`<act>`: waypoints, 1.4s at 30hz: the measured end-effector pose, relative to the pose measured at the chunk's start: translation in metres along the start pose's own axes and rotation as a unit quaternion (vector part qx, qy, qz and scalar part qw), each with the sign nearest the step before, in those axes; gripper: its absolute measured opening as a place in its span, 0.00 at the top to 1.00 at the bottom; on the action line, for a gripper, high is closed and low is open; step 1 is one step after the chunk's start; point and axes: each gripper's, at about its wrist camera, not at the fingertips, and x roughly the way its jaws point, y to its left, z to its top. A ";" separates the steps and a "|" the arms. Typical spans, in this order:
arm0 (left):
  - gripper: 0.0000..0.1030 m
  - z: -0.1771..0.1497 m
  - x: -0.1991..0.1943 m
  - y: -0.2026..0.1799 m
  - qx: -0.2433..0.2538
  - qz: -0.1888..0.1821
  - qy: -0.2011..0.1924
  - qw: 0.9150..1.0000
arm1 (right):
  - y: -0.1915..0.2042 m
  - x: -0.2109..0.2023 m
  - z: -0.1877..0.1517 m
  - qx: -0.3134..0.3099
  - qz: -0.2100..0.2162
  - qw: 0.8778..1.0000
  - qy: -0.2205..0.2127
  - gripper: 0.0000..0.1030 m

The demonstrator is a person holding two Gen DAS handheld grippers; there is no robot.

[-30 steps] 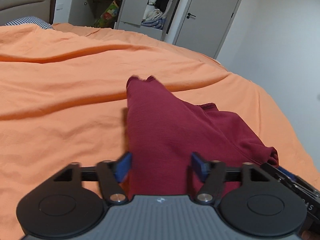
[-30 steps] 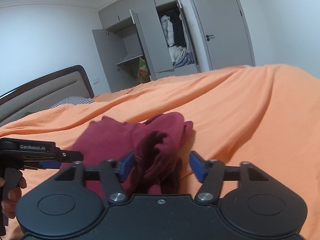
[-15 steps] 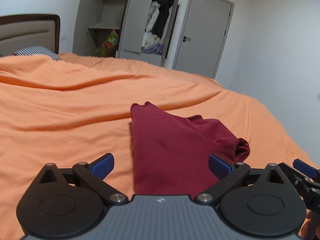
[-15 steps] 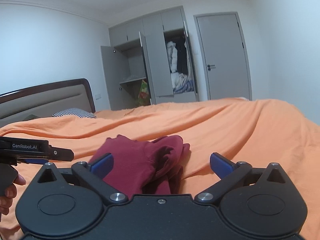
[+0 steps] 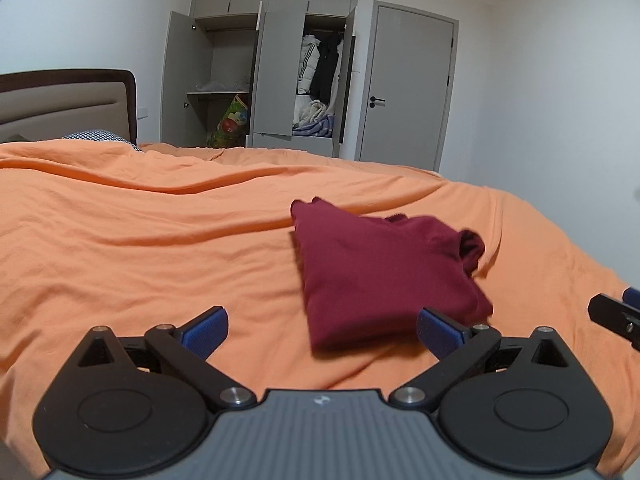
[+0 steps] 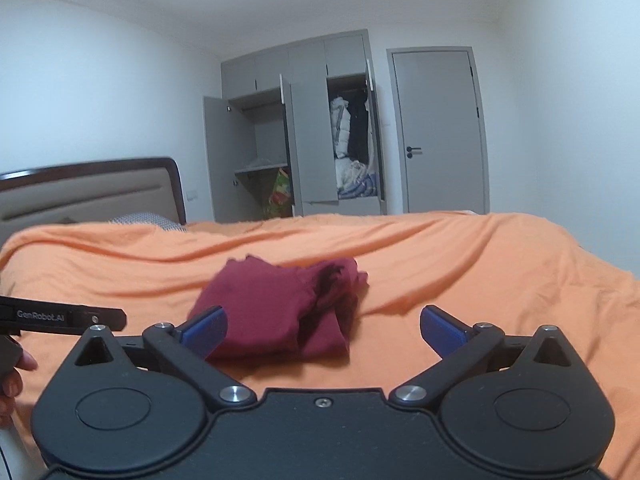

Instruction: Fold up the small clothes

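Orange bedding (image 5: pixel 160 248) covers the whole bed in front of you, rumpled in long shallow creases, with a padded headboard (image 5: pixel 68 104) and a checked pillow (image 5: pixel 100 136) at the far left. Behind the bed, a grey wardrobe (image 5: pixel 276 68) stands with its doors open and clothes hanging and piled inside, and a closed grey door (image 5: pixel 408 88) sits to its right.

Your left gripper (image 5: pixel 322 330) has its jaws spread wide with nothing between the blue pads (image 5: pixel 204 330). Your right gripper (image 6: pixel 322 330) is the same, jaws wide apart and empty.

The maroon garment (image 5: pixel 384 272) lies folded into a compact bundle on the bedding, just ahead of both grippers and touching neither. From the left wrist view it sits right of centre, with a loose bunched end at its far right corner. From the right wrist view the garment (image 6: pixel 276 312) sits left of centre, its layered edges showing on the right side. Your left gripper's body shows at the left edge of that view, with fingers of your hand (image 6: pixel 16 372) below it.
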 end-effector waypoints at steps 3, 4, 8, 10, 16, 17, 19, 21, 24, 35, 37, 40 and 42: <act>0.00 -0.010 -0.005 0.002 0.010 -0.001 0.000 1.000 | 0.000 -0.005 -0.009 -0.004 -0.010 1.000 0.010 0.01; 0.00 -0.013 -0.006 0.003 0.012 -0.001 0.000 1.000 | 0.000 -0.006 -0.012 -0.004 -0.013 1.000 0.015 0.01; 0.00 -0.017 -0.004 0.006 0.010 0.002 0.005 1.000 | 0.000 -0.005 -0.020 -0.003 -0.018 0.999 0.030 0.01; 0.00 -0.018 -0.003 0.008 0.008 0.001 0.008 1.000 | 0.000 -0.002 -0.021 -0.002 -0.018 0.999 0.033 0.01; 0.00 -0.020 0.002 0.009 0.011 0.001 0.014 1.000 | -0.001 0.001 -0.022 -0.001 -0.019 0.999 0.039 0.01; 0.00 -0.020 0.003 0.009 0.011 0.001 0.015 1.000 | -0.001 0.002 -0.022 0.000 -0.019 0.999 0.040 0.01; 0.00 -0.020 0.004 0.009 0.012 0.001 0.017 1.000 | -0.002 0.003 -0.022 0.001 -0.019 0.999 0.043 0.01; 0.00 -0.020 0.006 0.008 0.012 0.000 0.020 1.000 | -0.002 0.005 -0.022 0.001 -0.019 0.999 0.046 0.01; 0.00 -0.020 0.009 0.008 0.014 0.001 0.024 1.000 | -0.002 0.007 -0.023 0.001 -0.019 0.999 0.048 0.01; 0.00 -0.019 0.016 0.009 0.014 0.002 0.034 0.999 | -0.004 0.017 -0.024 0.003 -0.016 0.998 0.058 0.01; 0.00 -0.018 0.018 0.009 0.014 0.002 0.035 0.999 | -0.005 0.018 -0.024 0.004 -0.016 0.998 0.059 0.01; 0.00 -0.018 0.020 0.009 0.014 0.003 0.036 0.999 | -0.005 0.020 -0.025 0.005 -0.016 0.998 0.062 0.01; 0.00 -0.018 0.021 0.009 0.014 0.004 0.038 0.999 | -0.006 0.020 -0.025 0.005 -0.015 0.998 0.062 0.01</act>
